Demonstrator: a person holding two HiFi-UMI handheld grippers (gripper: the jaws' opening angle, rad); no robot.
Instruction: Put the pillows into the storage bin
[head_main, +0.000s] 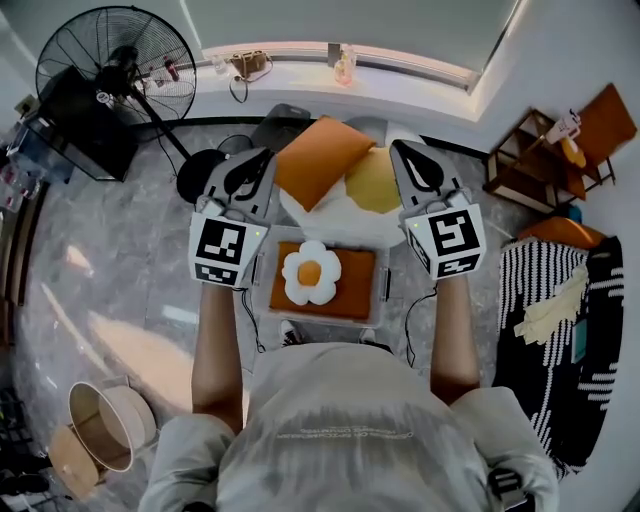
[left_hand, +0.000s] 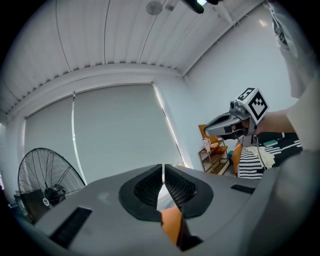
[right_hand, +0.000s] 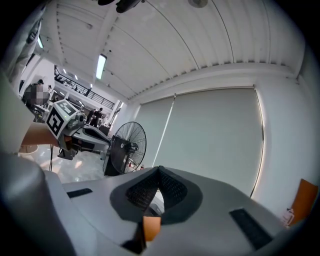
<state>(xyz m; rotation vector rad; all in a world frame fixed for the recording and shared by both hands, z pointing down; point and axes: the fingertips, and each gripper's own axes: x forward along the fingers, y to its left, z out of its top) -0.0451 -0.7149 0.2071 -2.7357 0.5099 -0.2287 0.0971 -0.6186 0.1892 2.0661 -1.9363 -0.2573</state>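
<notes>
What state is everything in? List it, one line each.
left gripper: shut, empty.
right gripper: shut, empty.
storage bin: open, partly filled.
flower pillow: in the bin, on top.
lower orange pillow: in the bin, underneath.
far orange pillow: outside the bin.
egg pillow: outside the bin.

Storage bin (head_main: 264, 290) w/ flower pillow (head_main: 309, 273) flat atop orange pillow (head_main: 355, 285)

Grey left tongs (head_main: 262, 155), right tongs (head_main: 400, 148); black-white marker cubes (head_main: 225, 250); pale grey shirt (head_main: 350, 430).
</notes>
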